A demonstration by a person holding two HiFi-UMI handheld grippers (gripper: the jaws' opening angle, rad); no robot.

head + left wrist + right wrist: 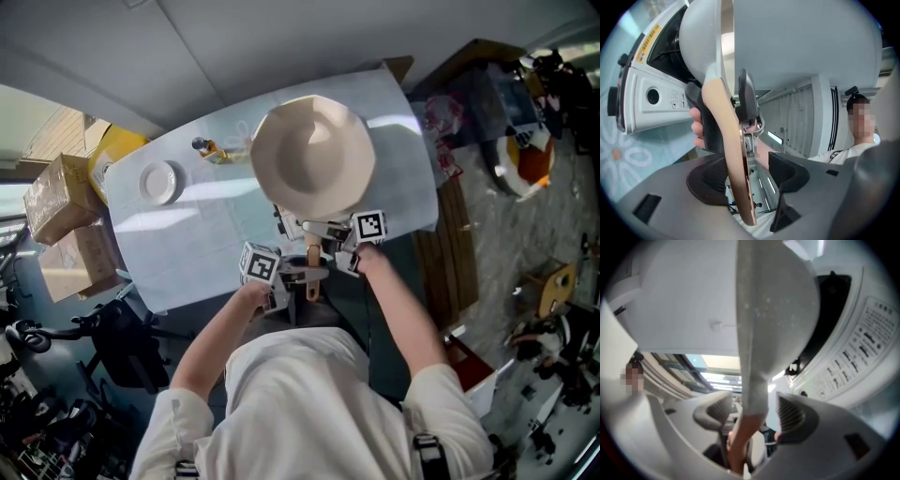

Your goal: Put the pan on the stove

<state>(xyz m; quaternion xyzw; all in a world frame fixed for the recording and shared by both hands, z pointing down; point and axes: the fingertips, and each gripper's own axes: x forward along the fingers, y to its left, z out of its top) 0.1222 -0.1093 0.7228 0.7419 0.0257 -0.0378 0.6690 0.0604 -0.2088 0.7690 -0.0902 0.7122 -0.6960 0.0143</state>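
Cream pan [312,155] — on stove [651,93], white plate [157,181] apart

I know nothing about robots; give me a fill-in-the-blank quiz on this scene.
The pan rests on the ____.
Its handle runs between the ____ jaws of the left gripper and the right gripper.
In the head view, the white plate lies to the pan's ____.
Missing words: stove; open; left.

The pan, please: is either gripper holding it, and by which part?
Neither: the pan's handle merely passes between the open jaws of left gripper and right gripper.
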